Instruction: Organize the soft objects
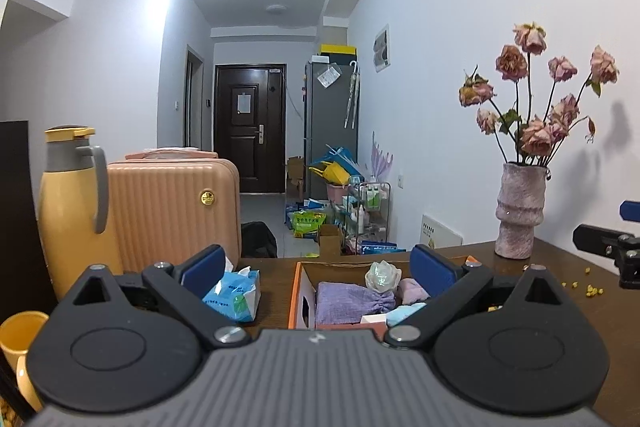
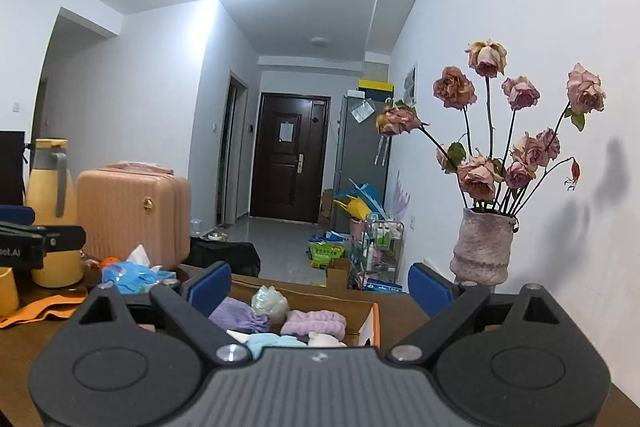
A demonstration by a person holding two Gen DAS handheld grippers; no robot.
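Both tools released, empty: left tool [image 1: 318, 269], right tool [image 2: 320, 287]. I judged tissue pack [image 1: 234, 293] last outside box [image 1: 298, 297]; pinch mid-body, lift gently.

Dark wooden table [image 1: 560, 307]: box [image 1: 298, 295] at lower centre, tissue pack [image 1: 234, 293] just left of it, jug [image 1: 68, 211] and suitcase [image 1: 172, 207] at left, vase [image 1: 520, 211] at right, cup [image 1: 18, 331] lower left.
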